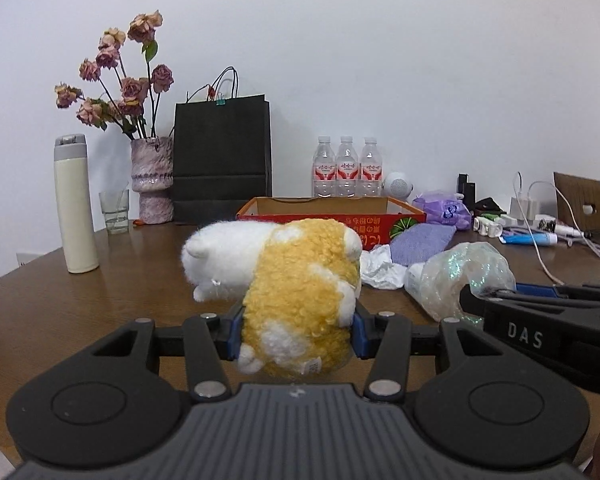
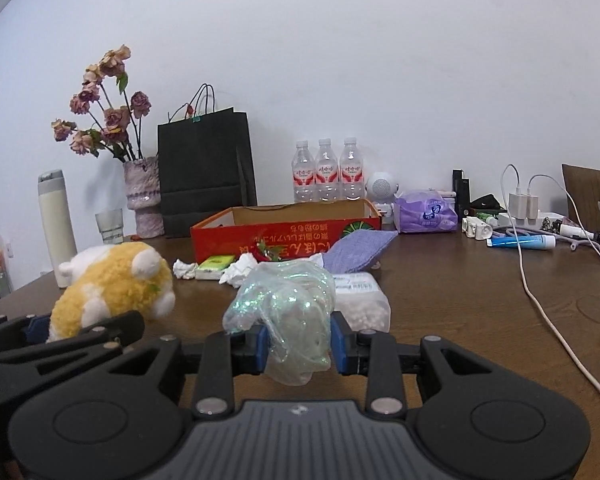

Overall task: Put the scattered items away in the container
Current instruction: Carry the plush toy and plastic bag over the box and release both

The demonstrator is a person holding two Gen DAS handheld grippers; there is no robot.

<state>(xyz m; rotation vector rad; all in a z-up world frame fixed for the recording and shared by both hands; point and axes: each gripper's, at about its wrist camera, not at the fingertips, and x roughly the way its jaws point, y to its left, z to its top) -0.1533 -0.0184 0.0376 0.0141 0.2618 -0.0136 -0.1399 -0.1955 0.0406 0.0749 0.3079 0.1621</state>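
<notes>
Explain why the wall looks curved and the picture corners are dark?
Both views use fisheye lenses: in the left wrist view the corners blacken and the table edge bows; in the right wrist view the wall's left edge curves, while the shiny plastic wrap in the right claw glints under soft, even room light.

crumpled tissues [image 2: 242,270] before red box [image 2: 284,234]

We see a brown wooden table [image 2: 440,300] bearing a red cardboard box [image 2: 284,236], a purple pouch [image 2: 356,254], crumpled tissues [image 2: 240,270] and a bag of white pellets [image 2: 364,304]. Along the wall stand a black paper bag [image 2: 206,172], a flower vase [image 2: 142,196], a cream flask [image 2: 56,220], a glass [image 2: 110,226] and three water bottles [image 2: 326,174].
</notes>
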